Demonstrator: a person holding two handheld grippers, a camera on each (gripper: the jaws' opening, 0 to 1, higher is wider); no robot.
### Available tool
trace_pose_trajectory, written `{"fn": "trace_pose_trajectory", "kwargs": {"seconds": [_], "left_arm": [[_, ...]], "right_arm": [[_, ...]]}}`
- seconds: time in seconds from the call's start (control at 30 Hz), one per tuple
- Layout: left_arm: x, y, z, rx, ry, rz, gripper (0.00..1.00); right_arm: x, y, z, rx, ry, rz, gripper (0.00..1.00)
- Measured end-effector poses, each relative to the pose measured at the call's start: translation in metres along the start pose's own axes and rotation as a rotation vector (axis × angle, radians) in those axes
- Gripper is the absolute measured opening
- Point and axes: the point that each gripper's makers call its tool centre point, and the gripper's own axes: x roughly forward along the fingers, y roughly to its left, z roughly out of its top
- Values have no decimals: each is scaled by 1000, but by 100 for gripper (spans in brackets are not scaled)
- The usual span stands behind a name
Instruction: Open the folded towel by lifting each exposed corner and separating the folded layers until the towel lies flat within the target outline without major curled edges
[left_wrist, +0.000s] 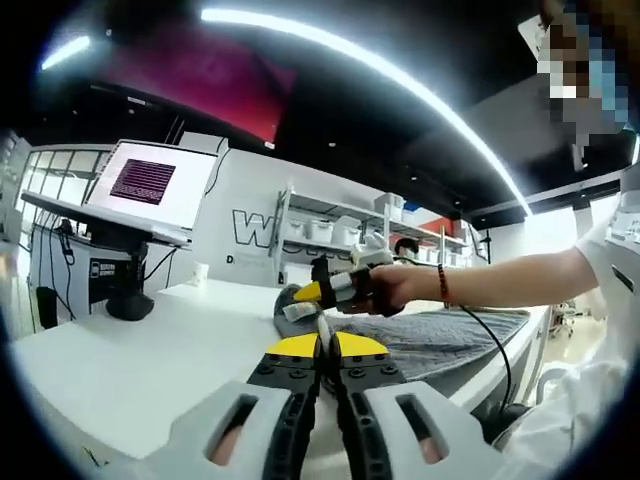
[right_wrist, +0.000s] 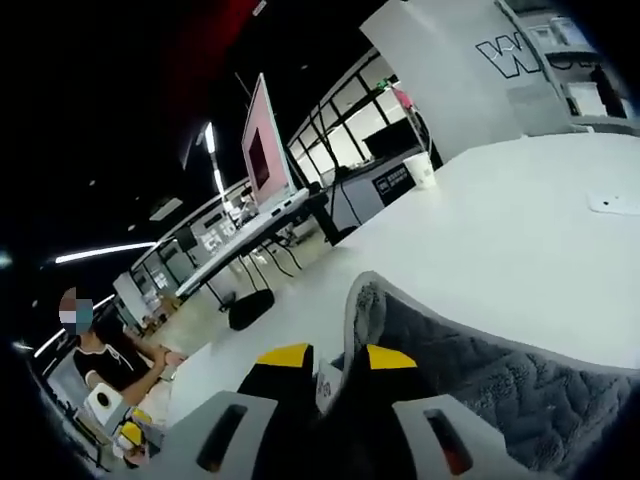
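Two grippers are at work, and each looks closed on cloth. Your right gripper (right_wrist: 326, 372) has its yellow-tipped jaws brought together on the edge of the grey towel (right_wrist: 480, 375), which stands up as a curled lip just past the tips and runs off to the right in the right gripper view. In the left gripper view that same gripper (left_wrist: 318, 292) shows ahead, held in your right hand (left_wrist: 400, 285) at the near-left end of the towel (left_wrist: 440, 335).

Your left gripper (left_wrist: 327, 345) has its jaws nearly touching, with a thin pale strip caught between the tips. It may be a tag or a hem of the towel, but I cannot tell which, nor whether it is truly pinched.

The towel lies on the white table (left_wrist: 150, 350), gathered and thick, with its quilted face up and at least one layer doubled over. I see no target outline on the tabletop in either view, so judge the placement by eye.

By my reading you are at the lifting step: an edge is held and raised, and the layers are not yet parted. The next move calls for drawing your two grips apart and away from the fold, keeping the cloth low over the table so the lower layer stays put. Watch the curled lip by your right jaws; it will likely roll under if you release it slack.

Beyond the table stand a monitor (left_wrist: 150, 182) on a stand, a paper cup (right_wrist: 421, 170) and shelving (left_wrist: 330, 225).
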Motion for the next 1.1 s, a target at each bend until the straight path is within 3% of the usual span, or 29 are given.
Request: {"fn": "trace_pose_trajectory", "kwargs": {"seconds": [0.23, 0.43, 0.53, 0.87, 1.1], "left_arm": [[-2, 4, -2, -7, 8, 17, 4], [-5, 6, -4, -6, 12, 23, 5], [-7, 8, -4, -5, 16, 35, 5], [-9, 11, -4, -1, 17, 44, 5], [-14, 15, -4, 4, 23, 57, 5]], "right_arm": [[5, 8, -7, -15, 39, 11, 17], [3, 3, -25, -29, 123, -7, 22], [3, 10, -32, -11, 155, 24, 21], [9, 26, -32, 4, 149, 94, 21], [16, 38, -17, -2, 106, 122, 24]]}}
